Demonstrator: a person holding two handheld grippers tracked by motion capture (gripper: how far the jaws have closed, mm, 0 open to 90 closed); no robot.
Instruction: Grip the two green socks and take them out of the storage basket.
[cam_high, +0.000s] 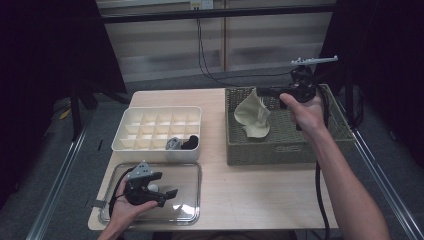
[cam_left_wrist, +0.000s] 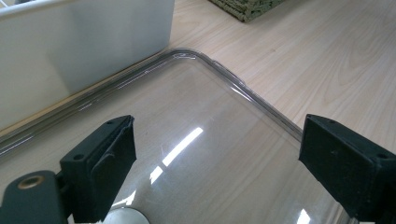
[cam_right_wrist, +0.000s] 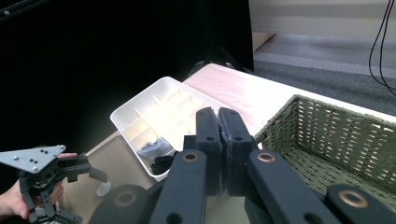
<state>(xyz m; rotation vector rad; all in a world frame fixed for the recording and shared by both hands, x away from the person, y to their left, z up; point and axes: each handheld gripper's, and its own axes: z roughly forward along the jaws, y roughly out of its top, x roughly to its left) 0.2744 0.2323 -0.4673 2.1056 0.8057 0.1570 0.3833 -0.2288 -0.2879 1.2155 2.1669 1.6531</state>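
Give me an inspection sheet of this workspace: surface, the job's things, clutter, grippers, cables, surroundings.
Surface: light wooden table, bare at the middle and front right.
Job's things: beige cloth lifted above the woven basket, held at its top; white divided organizer with a grey item and a black item in two front compartments.
Clutter: clear plastic lid lying flat in front of the organizer.
Grippers: left gripper open, over the lid; right gripper shut on the cloth.
Cables: black cable trailing from the right gripper along the forearm; black cables hanging behind the table.
Surroundings: dark curtains at both sides, grey floor.
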